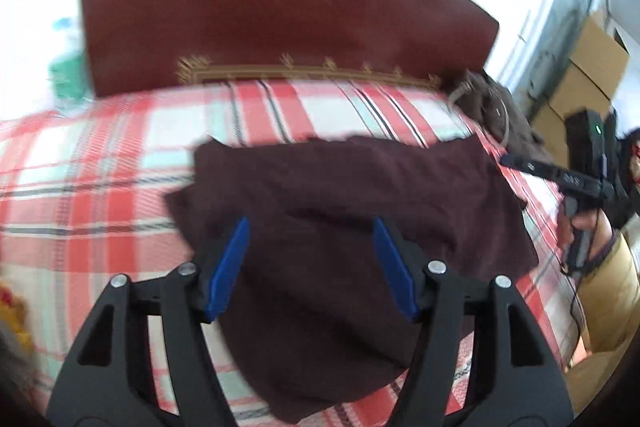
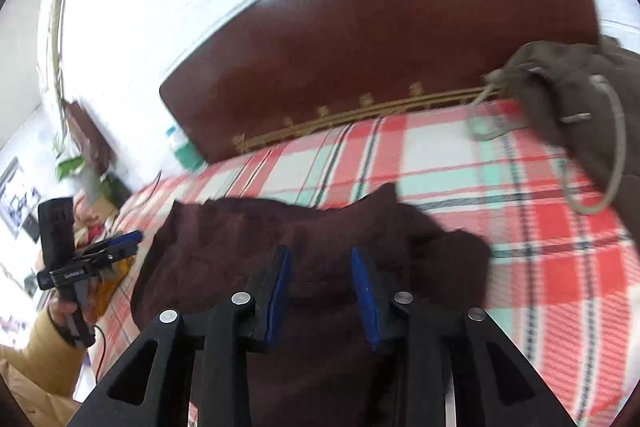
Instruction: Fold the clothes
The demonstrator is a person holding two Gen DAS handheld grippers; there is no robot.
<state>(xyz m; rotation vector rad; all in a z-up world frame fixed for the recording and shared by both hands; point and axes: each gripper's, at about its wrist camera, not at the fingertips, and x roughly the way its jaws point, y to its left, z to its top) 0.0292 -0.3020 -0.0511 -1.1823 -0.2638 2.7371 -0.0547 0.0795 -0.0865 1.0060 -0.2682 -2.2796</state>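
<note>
Surface: bed with red, white and mint plaid sheet (image 1: 100, 187) | Far end: dark red headboard (image 1: 260, 11) | On sheet, centre: dark maroon garment (image 1: 340, 227) lying partly folded | On sheet, by headboard corner: brown drawstring garment (image 2: 580, 99), heaped

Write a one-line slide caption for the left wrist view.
Open left gripper poised over a dark maroon garment on a plaid bedsheet, headboard behind.
</note>
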